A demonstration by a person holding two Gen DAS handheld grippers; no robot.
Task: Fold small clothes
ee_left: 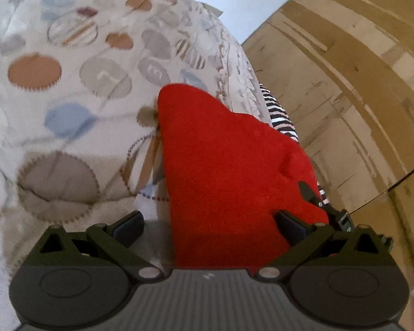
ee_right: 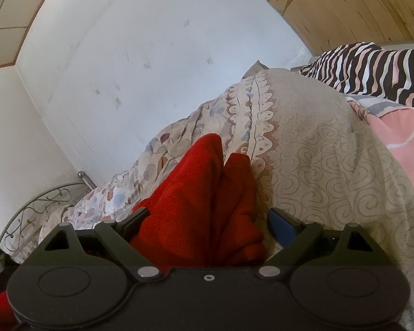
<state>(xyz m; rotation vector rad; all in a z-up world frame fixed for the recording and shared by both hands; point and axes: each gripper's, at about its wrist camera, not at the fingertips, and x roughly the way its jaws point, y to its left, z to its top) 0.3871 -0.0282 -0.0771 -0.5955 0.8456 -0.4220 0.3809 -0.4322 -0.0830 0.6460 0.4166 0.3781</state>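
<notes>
A red knit garment (ee_left: 223,165) lies on a bed with a dotted quilt (ee_left: 69,82). In the left wrist view my left gripper (ee_left: 207,226) is open, its fingers spread wide, with the red cloth lying between them and over the right finger. The tip of the other gripper shows at the cloth's right edge (ee_left: 317,198). In the right wrist view my right gripper (ee_right: 207,220) is also open, and the red garment (ee_right: 201,207) is bunched in folds between its fingers, on a beige swirl-patterned blanket (ee_right: 317,151).
A zebra-striped pillow (ee_right: 372,69) and a pink cover (ee_right: 400,129) lie at the right. A white wall (ee_right: 151,55) stands behind the bed. A metal bed frame (ee_right: 41,207) is at the lower left. A wooden panel (ee_left: 345,82) rises on the right in the left wrist view.
</notes>
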